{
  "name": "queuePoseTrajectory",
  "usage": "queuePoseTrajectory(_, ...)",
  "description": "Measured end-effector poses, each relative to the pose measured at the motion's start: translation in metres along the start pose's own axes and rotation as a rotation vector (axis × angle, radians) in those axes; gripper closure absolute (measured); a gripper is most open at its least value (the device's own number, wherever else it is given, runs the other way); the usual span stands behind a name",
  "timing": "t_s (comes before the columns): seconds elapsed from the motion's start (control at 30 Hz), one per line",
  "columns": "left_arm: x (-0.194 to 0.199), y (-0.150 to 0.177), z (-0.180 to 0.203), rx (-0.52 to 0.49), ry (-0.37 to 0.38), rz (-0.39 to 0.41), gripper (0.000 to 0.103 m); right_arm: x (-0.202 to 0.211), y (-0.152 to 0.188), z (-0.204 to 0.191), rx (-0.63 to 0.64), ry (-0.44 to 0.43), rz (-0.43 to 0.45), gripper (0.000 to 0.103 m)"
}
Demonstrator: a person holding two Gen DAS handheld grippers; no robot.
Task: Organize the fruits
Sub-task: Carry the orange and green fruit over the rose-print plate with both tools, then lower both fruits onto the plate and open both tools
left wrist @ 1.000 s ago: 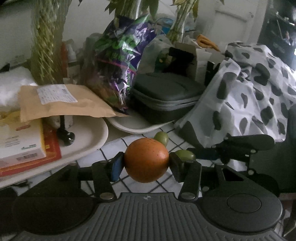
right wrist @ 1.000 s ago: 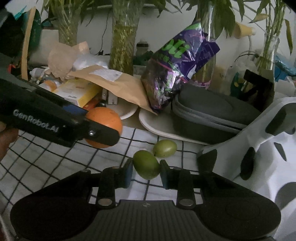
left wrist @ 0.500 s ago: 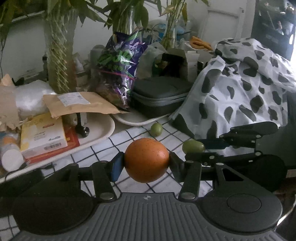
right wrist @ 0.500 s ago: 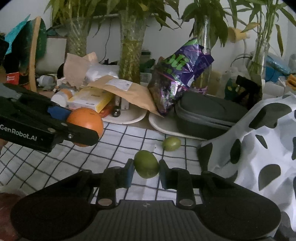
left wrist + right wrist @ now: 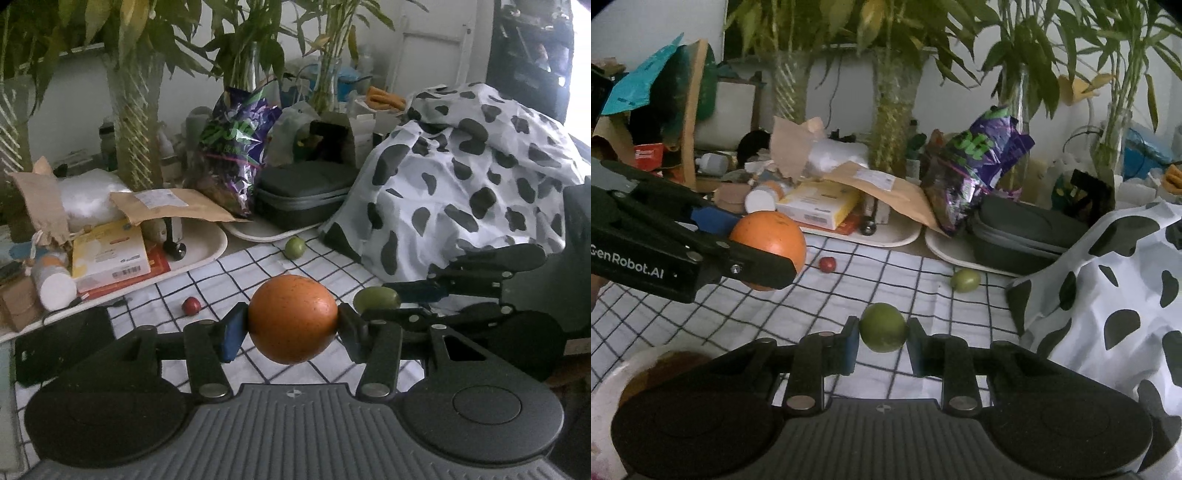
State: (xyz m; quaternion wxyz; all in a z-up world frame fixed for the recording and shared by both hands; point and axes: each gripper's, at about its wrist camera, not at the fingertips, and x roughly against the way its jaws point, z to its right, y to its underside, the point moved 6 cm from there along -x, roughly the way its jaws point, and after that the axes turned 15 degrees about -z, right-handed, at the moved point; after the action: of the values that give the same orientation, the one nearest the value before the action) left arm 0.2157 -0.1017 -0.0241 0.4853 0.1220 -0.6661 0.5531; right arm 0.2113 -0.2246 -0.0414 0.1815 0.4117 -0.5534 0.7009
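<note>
Left gripper (image 5: 291,325) clamped on an orange (image 5: 292,318), right gripper (image 5: 881,339) clamped on a green fruit (image 5: 882,327), both above open checked cloth (image 5: 905,280) bounded by trays (image 5: 897,236) and spotted fabric (image 5: 1108,295).

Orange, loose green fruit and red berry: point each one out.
Orange (image 5: 291,317), left wrist view, middle of its front.
Loose green fruit (image 5: 965,280), right wrist view, centre of it.
Red berry (image 5: 191,305), left wrist view, centre of it.

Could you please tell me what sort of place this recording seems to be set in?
Probably a lived-in home, at a cluttered table: a checked tablecloth, bamboo stalks in glass vases along the wall, and a snack bag among parcels and boxes.
</note>
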Motion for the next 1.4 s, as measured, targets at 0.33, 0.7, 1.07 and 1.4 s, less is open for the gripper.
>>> queuePoseTrajectory(0.33, 0.029, 0.030, 0.004, 0.031, -0.023, 0.004, 0.053, 0.023, 0.020, -0.027, 0.013, -0.029, -0.004, 0.075)
queuePoseTrajectory(0.7, 0.052, 0.069, 0.018, 0.042, -0.027, -0.010, 0.053, 0.044, 0.045, -0.053, 0.017, -0.067, -0.030, 0.075)
queuePoseTrajectory(1.07, 0.065, 0.101, 0.030, 0.056, -0.026, -0.054, 0.053, 0.057, 0.070, -0.073, 0.006, -0.103, -0.076, 0.075)
queuePoseTrajectory(1.4, 0.065, 0.120, 0.037, 0.066, -0.024, -0.111, 0.053, 0.062, 0.078, -0.086, -0.008, -0.162, -0.108, 0.075)
